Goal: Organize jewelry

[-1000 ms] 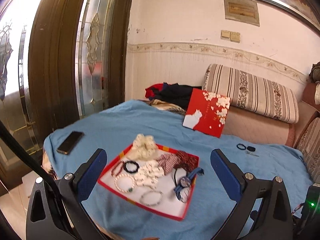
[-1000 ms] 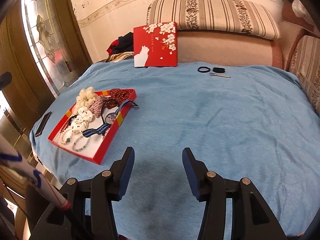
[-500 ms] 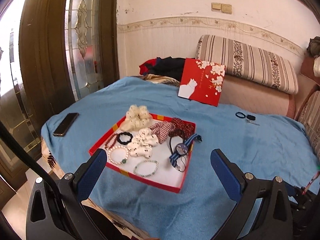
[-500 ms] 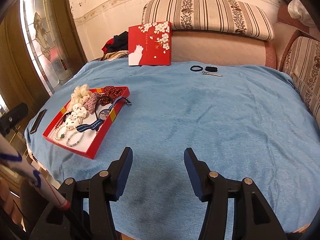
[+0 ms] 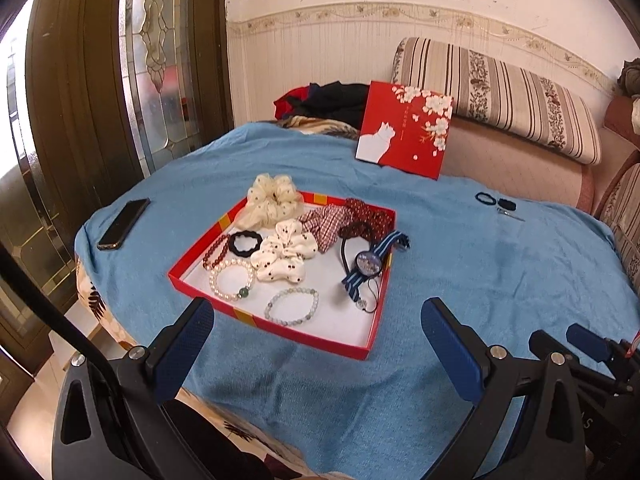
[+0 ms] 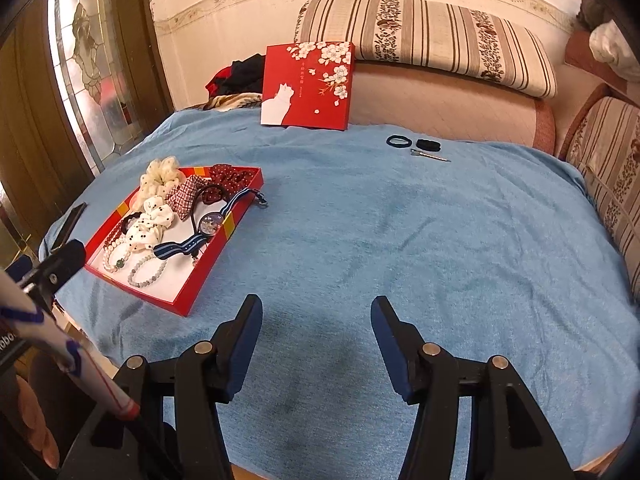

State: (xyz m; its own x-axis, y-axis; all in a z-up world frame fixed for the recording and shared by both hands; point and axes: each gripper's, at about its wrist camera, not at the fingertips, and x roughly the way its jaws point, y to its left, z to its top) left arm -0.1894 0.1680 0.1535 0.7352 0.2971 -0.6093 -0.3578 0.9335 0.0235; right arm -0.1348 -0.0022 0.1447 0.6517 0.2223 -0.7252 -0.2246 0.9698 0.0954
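Phone [image 5: 123,223] at far left of the blue cloth. Red tray [image 5: 280,330] holds scrunchies, bead bracelets and a striped-strap watch [image 5: 370,266], heaped unsorted; watch strap runs diagonally, its far end over the right rim. Sorting judged not begun. Left gripper [image 5: 316,334] and right gripper [image 6: 316,322]: jaws apart, empty. Hair ties [image 6: 400,141] lie well apart, right.

The left gripper [image 5: 316,320] hovers with its blue-padded fingers [image 5: 448,340] spread wide, holding nothing. The right gripper [image 6: 316,316] is likewise parted and empty, its fingers [image 6: 244,332] pointing forward, level with each other.
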